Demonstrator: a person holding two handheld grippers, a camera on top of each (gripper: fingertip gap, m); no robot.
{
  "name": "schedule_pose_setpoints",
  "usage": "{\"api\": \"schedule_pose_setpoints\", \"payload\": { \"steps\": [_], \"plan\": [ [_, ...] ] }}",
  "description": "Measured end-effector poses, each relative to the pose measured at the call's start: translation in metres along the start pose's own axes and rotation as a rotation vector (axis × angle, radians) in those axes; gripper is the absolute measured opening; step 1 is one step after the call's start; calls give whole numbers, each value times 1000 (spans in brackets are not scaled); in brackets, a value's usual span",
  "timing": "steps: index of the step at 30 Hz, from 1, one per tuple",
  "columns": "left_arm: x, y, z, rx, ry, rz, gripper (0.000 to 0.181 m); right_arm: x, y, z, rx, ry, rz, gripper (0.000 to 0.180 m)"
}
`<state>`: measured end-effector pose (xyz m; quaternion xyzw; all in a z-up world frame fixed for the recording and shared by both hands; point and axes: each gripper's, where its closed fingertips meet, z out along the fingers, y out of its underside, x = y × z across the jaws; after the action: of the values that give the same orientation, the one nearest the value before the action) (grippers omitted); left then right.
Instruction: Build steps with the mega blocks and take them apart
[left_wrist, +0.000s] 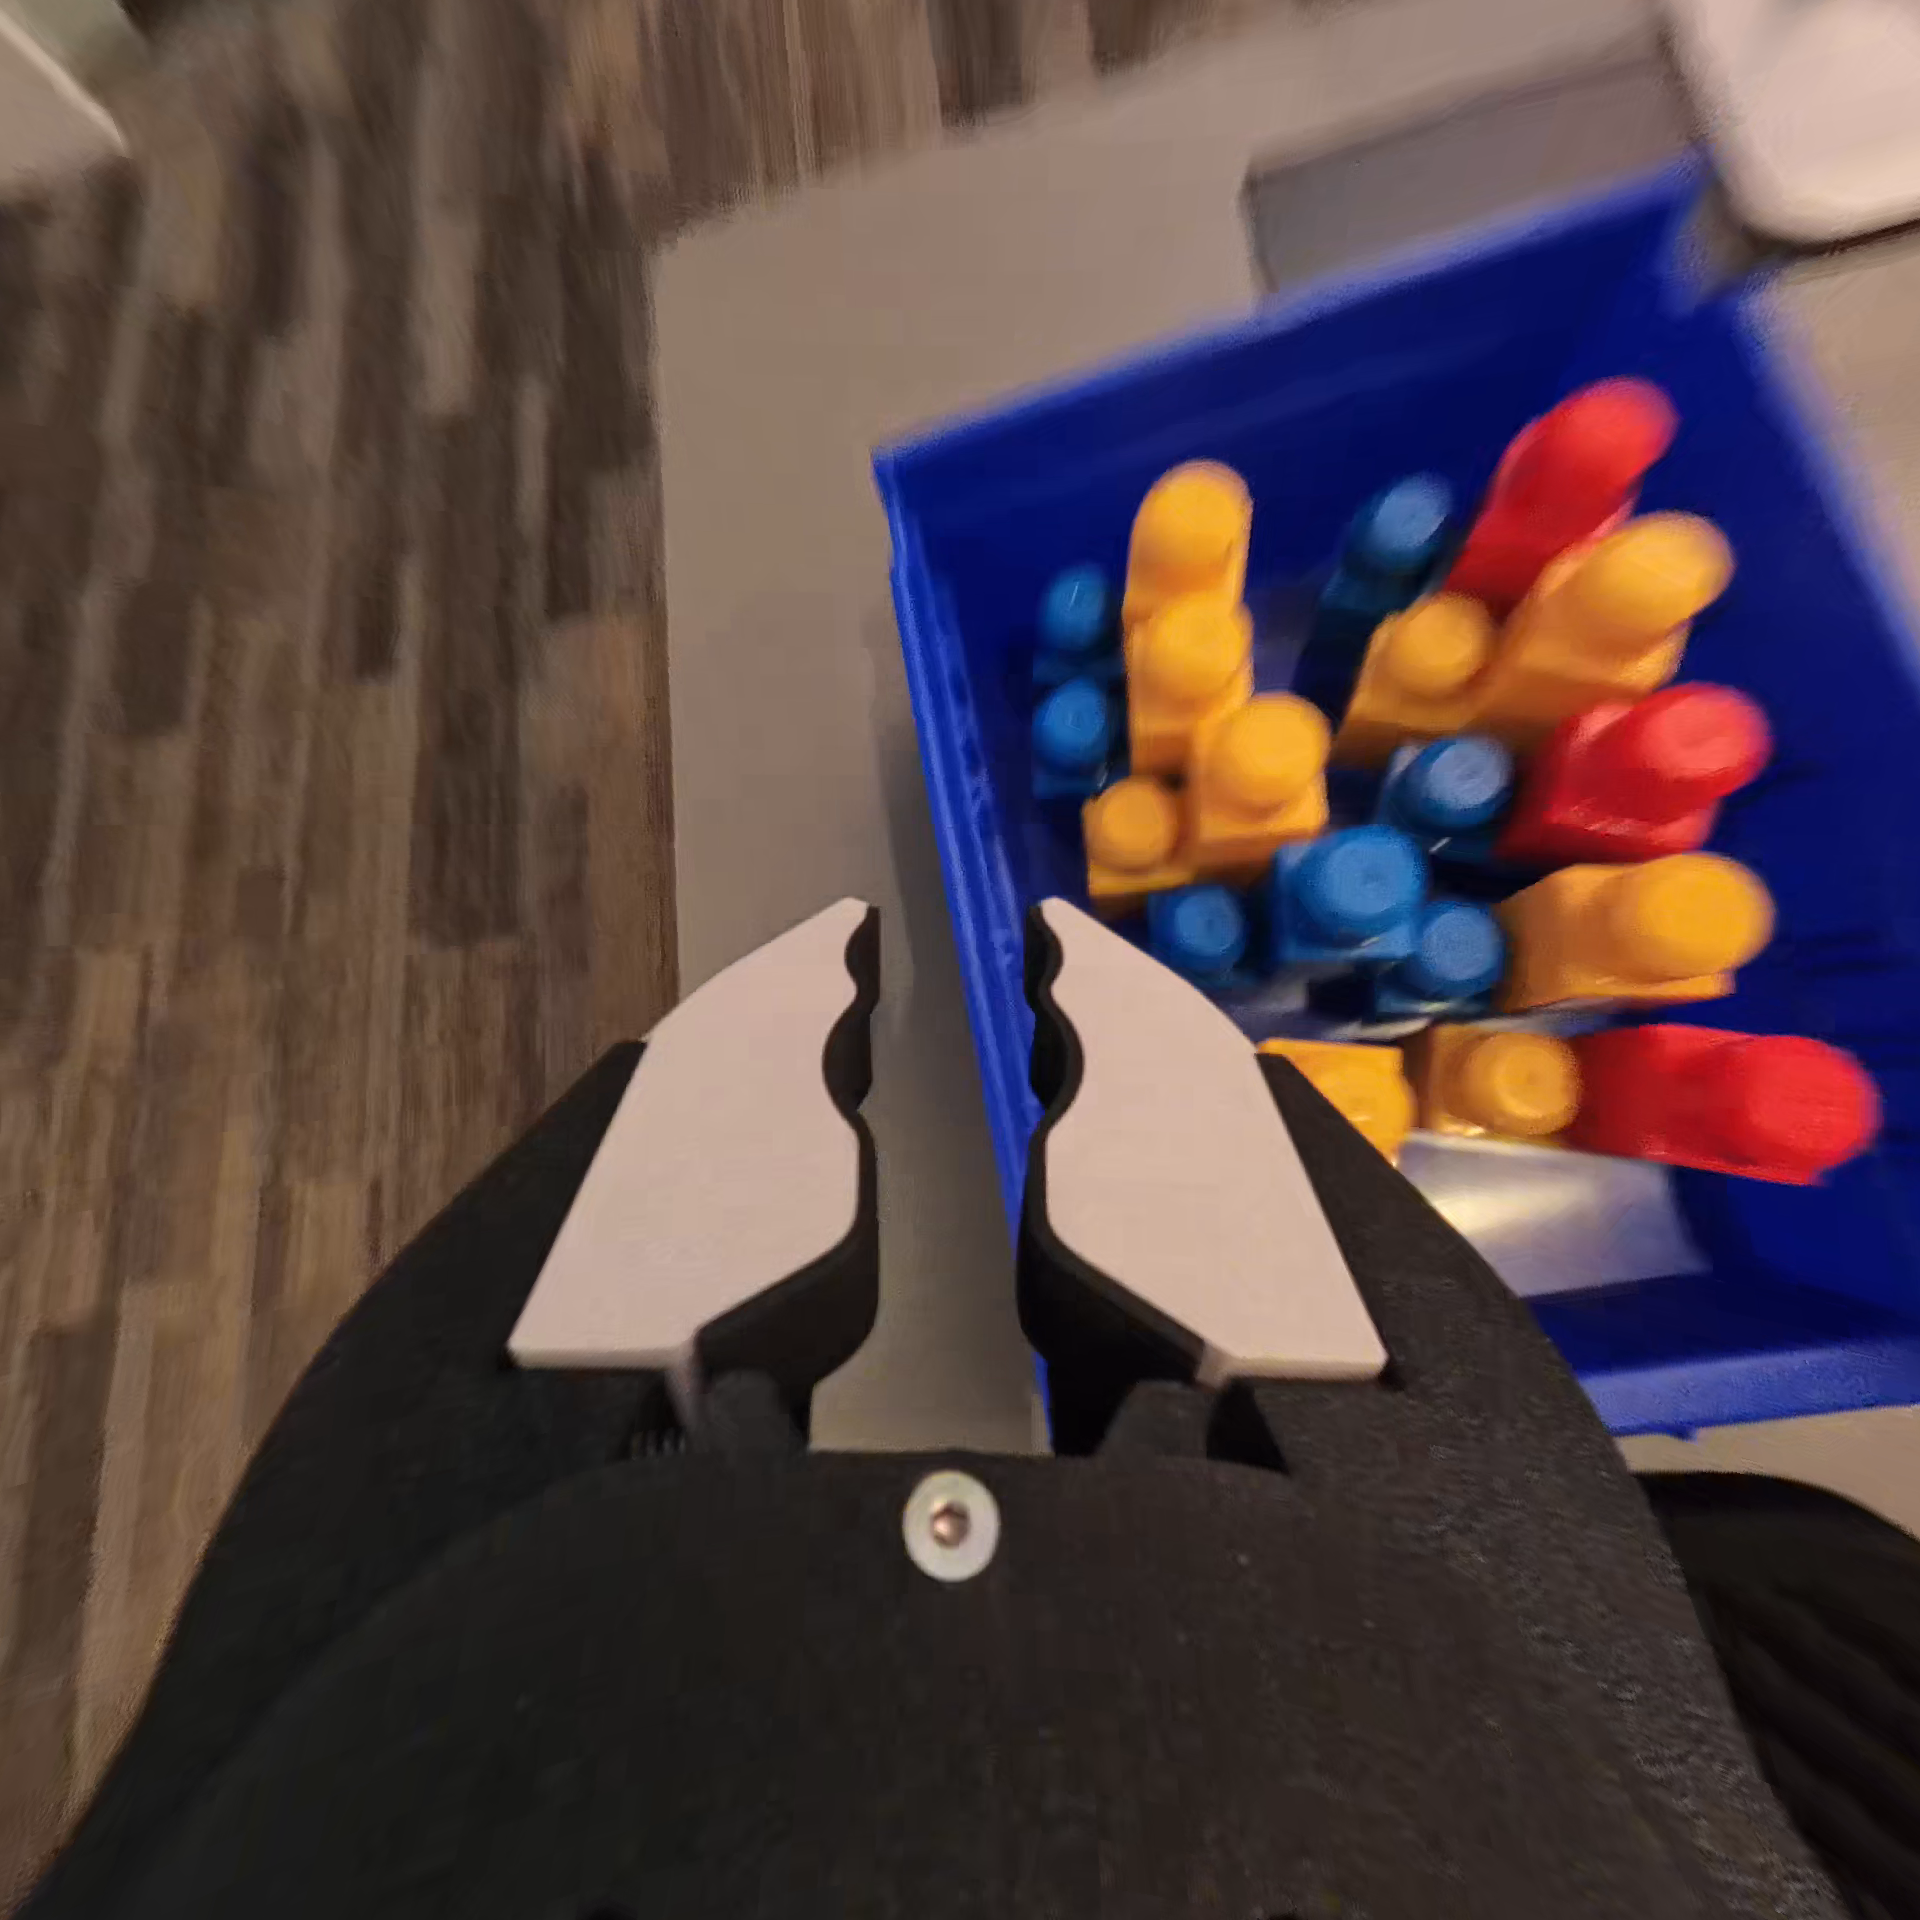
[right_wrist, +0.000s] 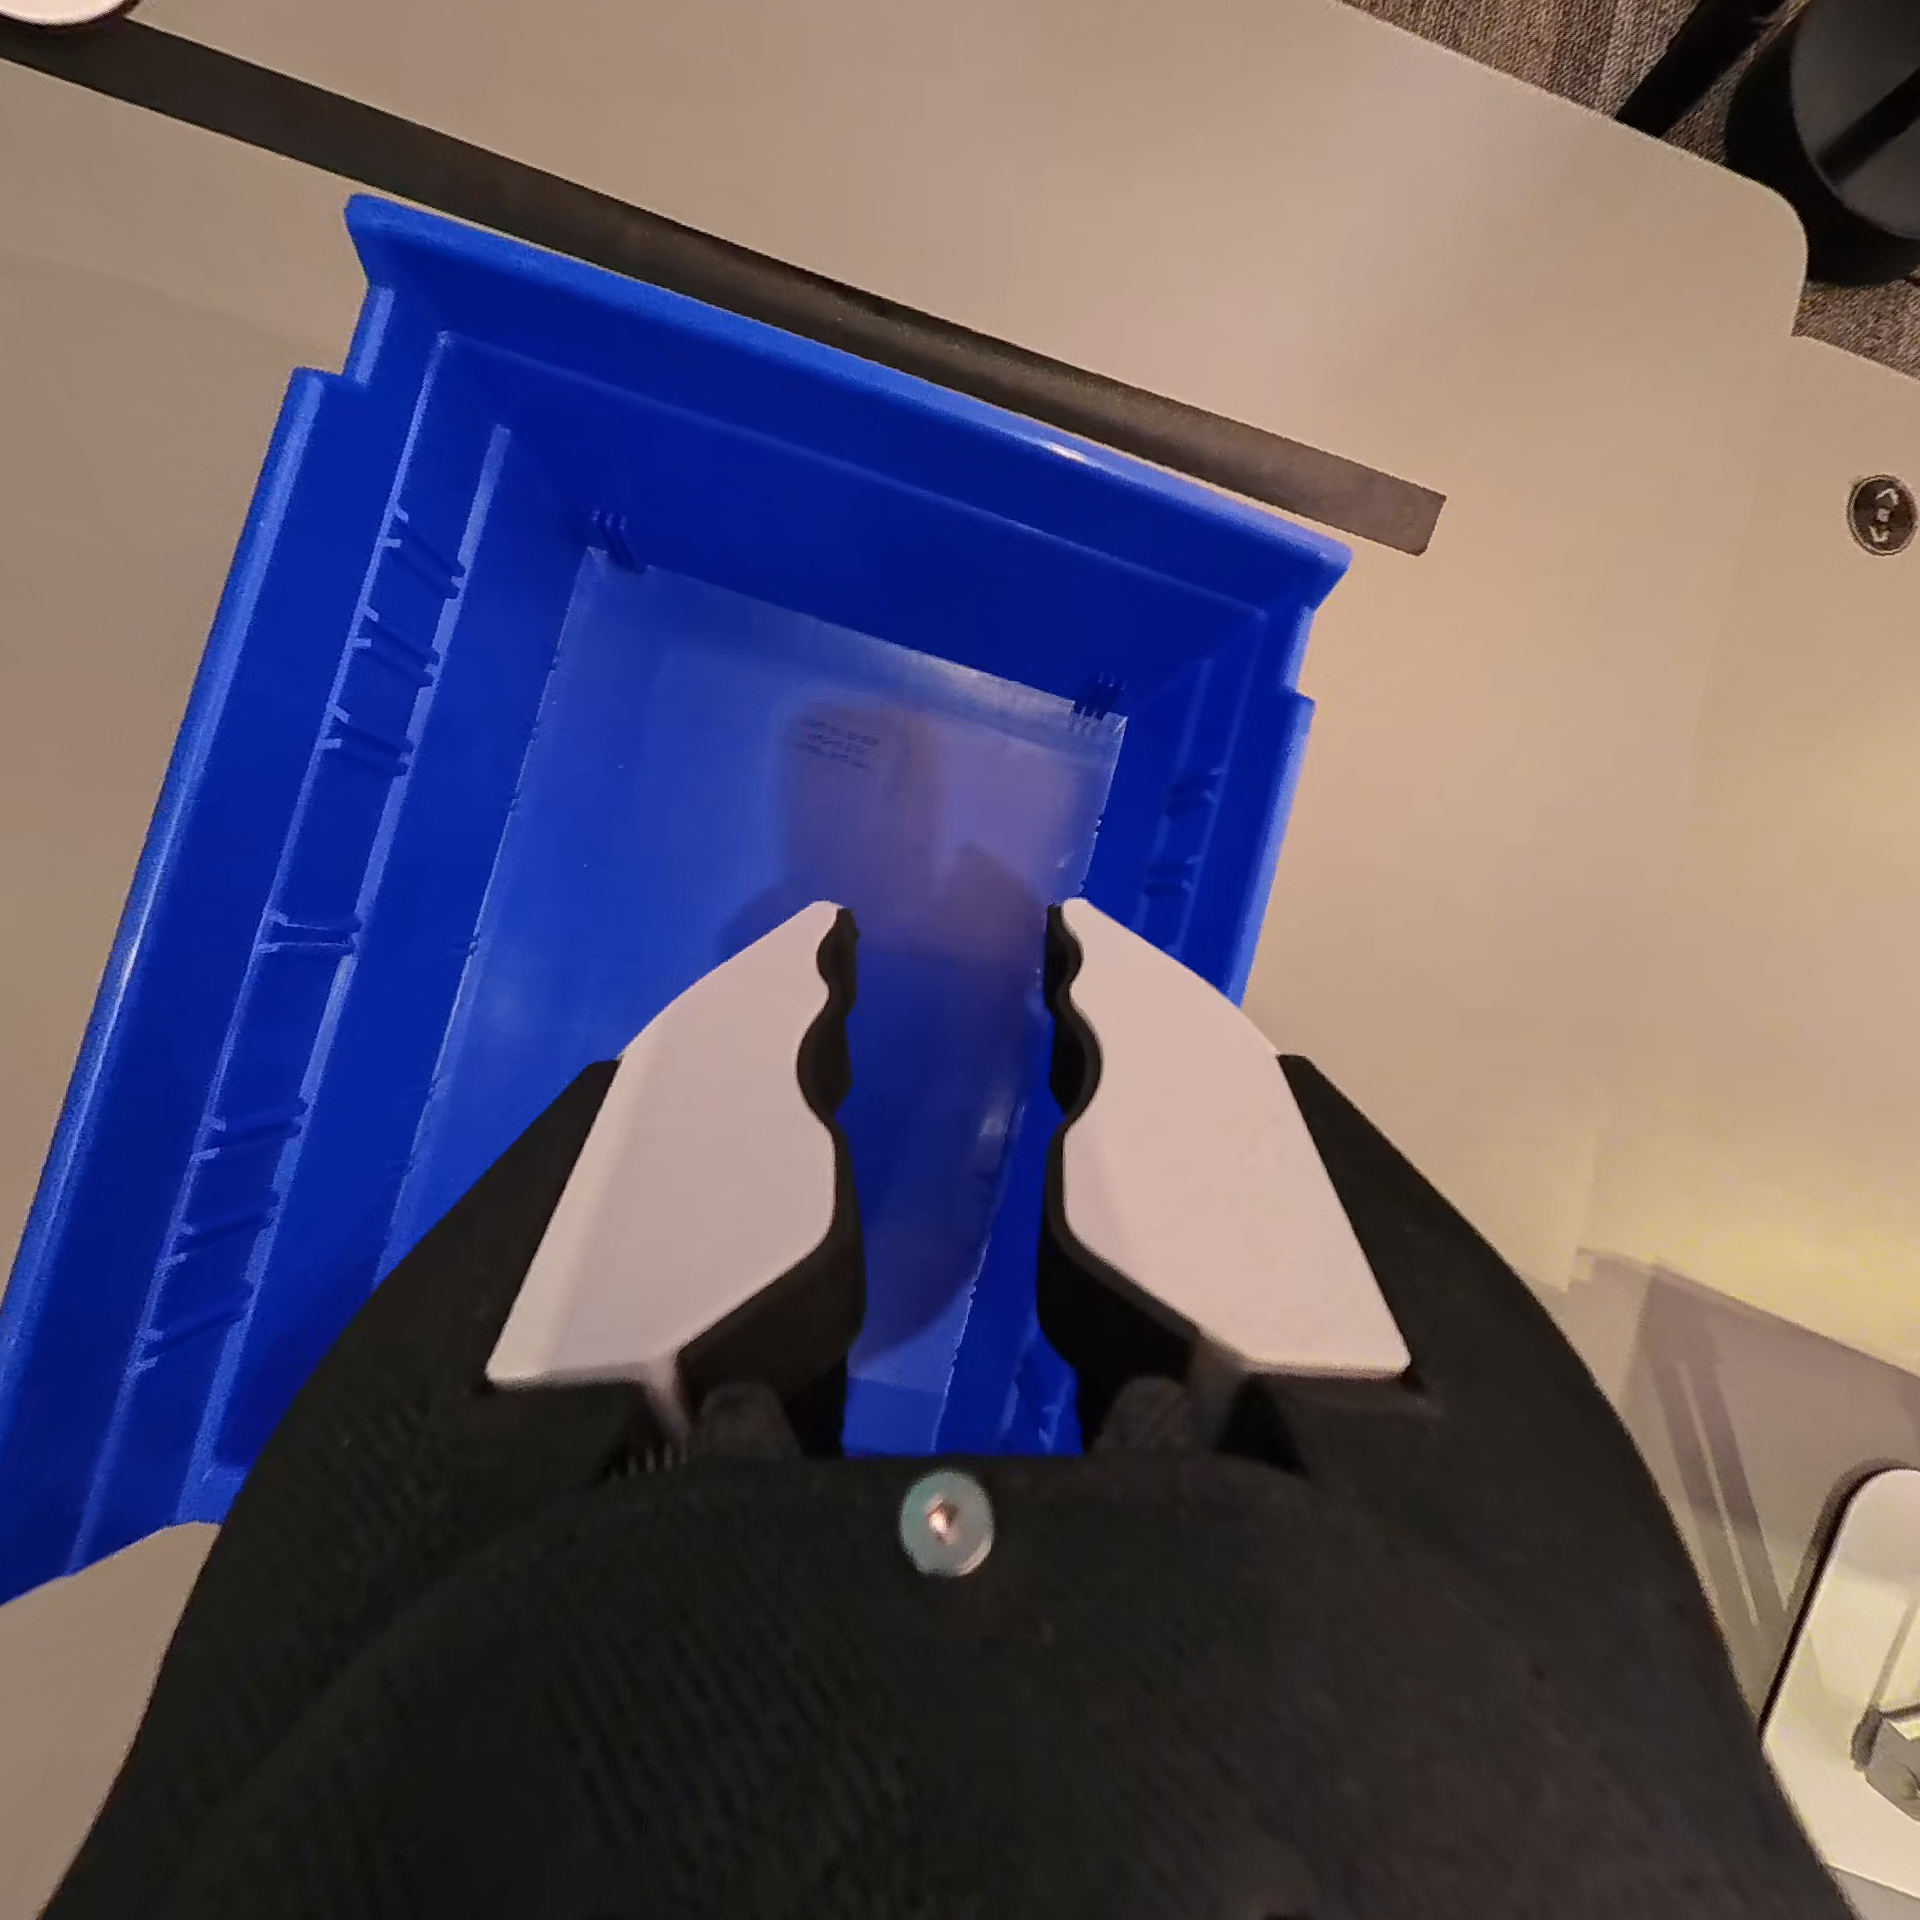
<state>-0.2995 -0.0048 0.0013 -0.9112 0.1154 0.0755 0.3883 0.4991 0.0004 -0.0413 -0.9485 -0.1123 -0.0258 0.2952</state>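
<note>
The left gripper (left_wrist: 951, 920) was partly open and held nothing, poised over the near-left rim of the blue bin (left_wrist: 940, 665). The mega blocks (left_wrist: 1351, 790) lay heaped inside, ahead and to its right. The right gripper (right_wrist: 951, 920), likewise parted and unloaded, hung above a second, empty blue bin (right_wrist: 343, 831).

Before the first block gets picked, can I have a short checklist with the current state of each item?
1. Left tongs open and holding nothing: ok.
2. Right tongs open and holding nothing: ok.
3. Blocks available in the blue bin, yellow, red and blue: ok.
4. Left tongs over the blocks: not ok, they are over the table beside the bin.
5. Left view sharp enough to choose a block: not ok, blurred.
6. Second blue bin under the right tongs free of blocks: ok.
</note>
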Motion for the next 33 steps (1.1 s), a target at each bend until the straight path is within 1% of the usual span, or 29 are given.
{"api": "schedule_pose_setpoints", "payload": {
  "steps": [2,4,6,8,10,14,19,21,25,26,30,33],
  "plan": [
    [18,-26,-32,171,70,3,31,1,0,-1,4,1,0,37],
    [49,-43,-59,321,214,42,41,1,0,-3,10,-6,0,37],
    [81,-49,-78,448,364,155,51,1,0,-5,17,-16,0,37],
    [112,-40,-90,498,512,282,51,0,0,-6,24,-28,2,37],
    [137,-20,-93,453,626,385,52,0,0,-7,26,-34,1,37],
    [156,14,-73,230,667,469,59,0,3,-7,15,-40,-6,37],
    [166,36,-39,47,693,493,54,0,7,-6,-3,-49,-10,37],
    [171,41,-27,19,701,527,50,0,9,-5,-11,-54,-12,37],
    [177,47,-7,-11,722,554,50,1,12,-4,-23,-56,-12,37],
    [178,49,-5,-20,735,553,51,1,12,-4,-23,-58,-11,37],
    [182,55,2,-40,773,560,45,0,14,-2,-37,-63,-15,37],
    [186,53,3,-16,799,558,44,-1,16,1,-55,-66,-22,37]
  ]
}}
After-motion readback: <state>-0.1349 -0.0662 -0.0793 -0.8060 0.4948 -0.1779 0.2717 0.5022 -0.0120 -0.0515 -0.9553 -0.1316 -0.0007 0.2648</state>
